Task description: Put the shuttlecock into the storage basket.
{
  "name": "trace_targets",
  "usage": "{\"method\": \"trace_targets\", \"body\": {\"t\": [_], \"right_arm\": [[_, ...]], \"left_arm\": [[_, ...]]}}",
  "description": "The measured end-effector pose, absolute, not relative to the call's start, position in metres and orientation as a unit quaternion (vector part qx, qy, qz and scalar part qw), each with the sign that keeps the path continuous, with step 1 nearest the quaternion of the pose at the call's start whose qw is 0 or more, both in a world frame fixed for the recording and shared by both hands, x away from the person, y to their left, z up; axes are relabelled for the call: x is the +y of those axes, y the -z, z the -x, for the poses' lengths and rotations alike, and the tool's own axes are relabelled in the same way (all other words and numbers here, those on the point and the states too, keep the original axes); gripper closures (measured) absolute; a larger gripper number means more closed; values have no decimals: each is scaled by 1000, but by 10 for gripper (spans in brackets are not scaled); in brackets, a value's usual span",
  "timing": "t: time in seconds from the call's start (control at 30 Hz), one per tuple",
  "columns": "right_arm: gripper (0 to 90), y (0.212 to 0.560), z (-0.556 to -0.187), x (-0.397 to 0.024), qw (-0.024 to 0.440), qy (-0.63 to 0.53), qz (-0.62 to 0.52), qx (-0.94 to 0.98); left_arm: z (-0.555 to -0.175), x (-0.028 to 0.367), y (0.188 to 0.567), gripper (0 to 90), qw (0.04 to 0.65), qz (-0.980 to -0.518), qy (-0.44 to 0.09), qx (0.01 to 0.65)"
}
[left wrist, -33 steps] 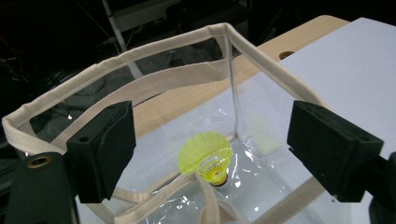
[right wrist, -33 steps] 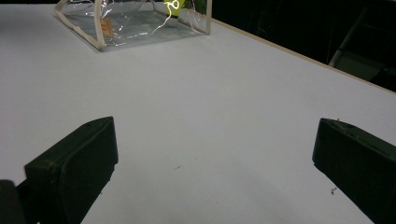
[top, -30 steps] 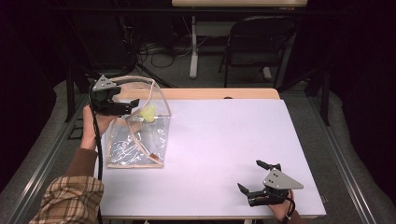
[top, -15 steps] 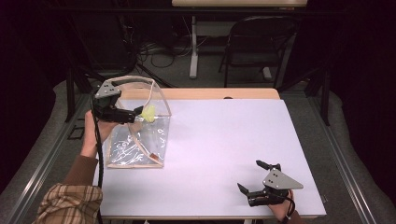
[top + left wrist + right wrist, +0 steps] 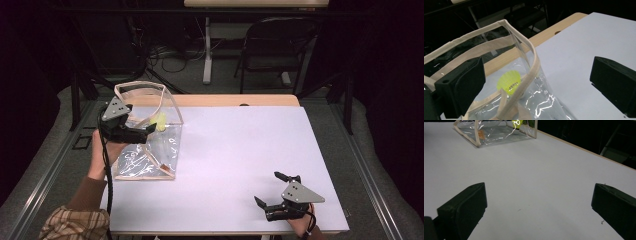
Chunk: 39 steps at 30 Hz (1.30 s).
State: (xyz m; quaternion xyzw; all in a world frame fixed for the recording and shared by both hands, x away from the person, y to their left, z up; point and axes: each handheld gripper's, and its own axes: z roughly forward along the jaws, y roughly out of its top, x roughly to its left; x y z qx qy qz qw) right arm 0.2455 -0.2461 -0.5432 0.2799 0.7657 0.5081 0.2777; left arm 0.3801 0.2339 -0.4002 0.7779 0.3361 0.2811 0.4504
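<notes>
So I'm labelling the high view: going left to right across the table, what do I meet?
Left gripper → clear bag with the yellow shuttlecock inside → bare white tabletop → right gripper, fingers apart.

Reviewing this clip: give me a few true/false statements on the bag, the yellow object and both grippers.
1. The right gripper holds the clear bag. False: it rests open above bare white table, far from the bag.
2. A yellow shuttlecock sits inside the clear bag. True.
3. The left gripper is shut. False: its jaws stand wide apart at the bag's cream-trimmed rim.
4. The bag stands near the table's left edge. True.
5. The bag lies flat with its mouth closed. False: its mouth stands open and raised.
</notes>
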Motion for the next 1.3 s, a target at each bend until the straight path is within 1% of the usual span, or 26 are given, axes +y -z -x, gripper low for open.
{"method": "trace_targets", "body": {"t": [0.6, 1.3], "right_arm": [[0, 543, -245, -246, 277, -508, -281, 766], [0, 544, -246, -245, 276, -507, -281, 767]], "left_arm": [[-338, 226, 420, 0, 467, -777, -283, 313], [-310, 228, 454, 0, 479, -775, -269, 313]]}}
